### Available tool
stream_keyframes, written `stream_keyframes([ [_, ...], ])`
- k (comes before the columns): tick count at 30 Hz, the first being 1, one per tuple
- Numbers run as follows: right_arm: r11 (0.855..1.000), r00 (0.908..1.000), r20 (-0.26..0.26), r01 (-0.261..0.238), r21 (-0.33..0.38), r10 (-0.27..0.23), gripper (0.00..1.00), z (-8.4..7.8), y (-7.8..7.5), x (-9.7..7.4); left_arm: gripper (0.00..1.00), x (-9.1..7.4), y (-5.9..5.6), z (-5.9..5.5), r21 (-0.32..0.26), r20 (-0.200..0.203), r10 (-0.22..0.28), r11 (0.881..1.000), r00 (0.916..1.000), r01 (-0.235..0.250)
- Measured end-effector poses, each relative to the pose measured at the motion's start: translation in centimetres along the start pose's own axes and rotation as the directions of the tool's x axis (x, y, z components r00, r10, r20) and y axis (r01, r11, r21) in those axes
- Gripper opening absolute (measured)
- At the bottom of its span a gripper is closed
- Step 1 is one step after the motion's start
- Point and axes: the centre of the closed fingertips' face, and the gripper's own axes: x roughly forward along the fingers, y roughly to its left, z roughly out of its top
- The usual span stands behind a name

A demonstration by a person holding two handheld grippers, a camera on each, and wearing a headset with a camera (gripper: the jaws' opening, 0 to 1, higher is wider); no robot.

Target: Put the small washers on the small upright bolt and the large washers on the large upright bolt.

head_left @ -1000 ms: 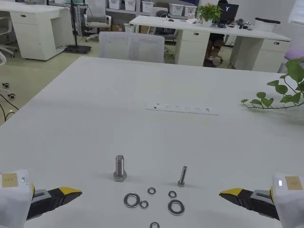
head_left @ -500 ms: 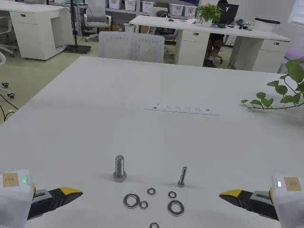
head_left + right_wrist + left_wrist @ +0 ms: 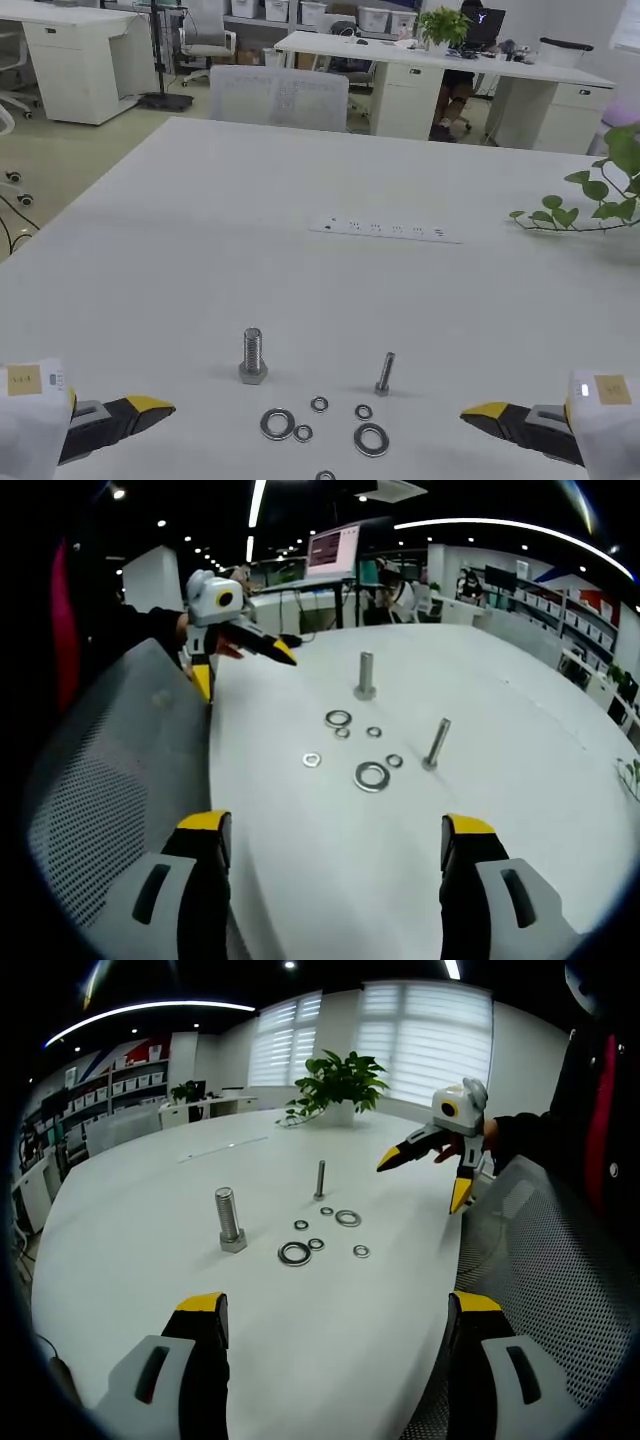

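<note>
My left gripper hangs over the near left of the white table, jaws spread wide and empty. My right gripper mirrors it at the near right, jaws also released with nothing between them.

Both sit well apart from the hardware, which lies between them close to the table's near edge. The large bolt stands upright on its head at the left and the small bolt stands at the right. Neither carries a washer.

The washers lie flat just nearer than the bolts. There are two large washers and four small washers, one of them almost at the near edge.

Bare tabletop runs out on both sides and far beyond the bolts to a power strip. A plant trails in at the far right.
</note>
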Motion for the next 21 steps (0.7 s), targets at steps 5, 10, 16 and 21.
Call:
stream_keyframes([
  [5,1.000,1.0000,-0.003,-0.003,0.001,0.003,0.87,-0.15,0.09,0.09,0.90,-0.04,0.04,0.01,0.000,-0.001,0.002,1.000,1.0000,-0.002],
  [10,1.000,1.0000,-0.005,-0.002,0.004,0.002,0.86,-0.25,0.16,0.03,0.90,-0.05,0.05,0.03,0.001,-0.001,0.003,1.000,1.0000,-0.003],
  [16,1.000,1.0000,-0.009,0.001,0.004,-0.001,0.86,-0.37,0.13,-0.06,0.90,0.00,-0.02,0.06,0.002,0.001,0.003,1.000,1.0000,-0.003],
  [21,1.000,0.9999,-0.012,0.001,0.005,-0.001,0.86,-0.50,0.13,-0.11,0.90,0.03,-0.14,-0.06,0.000,0.000,0.002,1.000,1.0000,-0.002],
])
